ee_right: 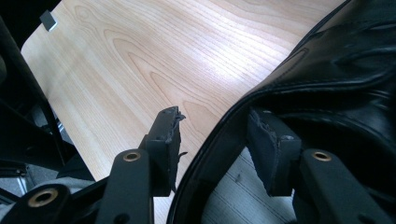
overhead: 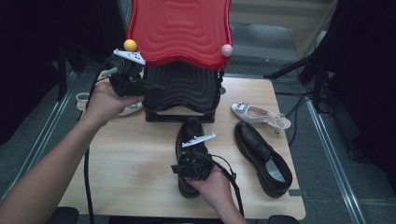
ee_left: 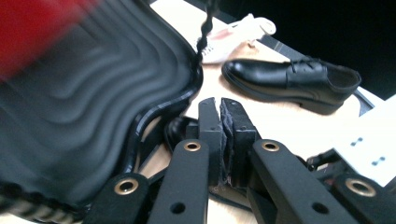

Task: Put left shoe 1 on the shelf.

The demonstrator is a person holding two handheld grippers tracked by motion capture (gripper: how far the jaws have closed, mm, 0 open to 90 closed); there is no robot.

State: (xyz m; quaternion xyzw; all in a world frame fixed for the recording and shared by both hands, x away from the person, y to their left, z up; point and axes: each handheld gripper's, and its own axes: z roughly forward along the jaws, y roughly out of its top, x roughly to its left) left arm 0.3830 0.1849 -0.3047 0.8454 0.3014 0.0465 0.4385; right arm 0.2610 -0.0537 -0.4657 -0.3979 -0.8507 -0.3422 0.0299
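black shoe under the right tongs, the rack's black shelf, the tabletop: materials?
Black shoe: looks like smooth leather or a synthetic lookalike; semi-gloss sheen, creases and a stitched collar edge in the right gripper view. Black shelf: probably moulded plastic; glossy wavy ridges, thin raised rim. Tabletop: pale wood grain, matte; solid wood or laminate, can't tell.

Pale wooden table [overhead: 140, 163] on grey floor [overhead: 336, 154], dark surroundings.

black shoe [overhead: 189, 135]: glossy leather, upright on its sole mid-table, toe toward the rack, heel near the front edge. Collar rim [ee_right: 219, 140] sits between 2 jaws, pads not pressing it.
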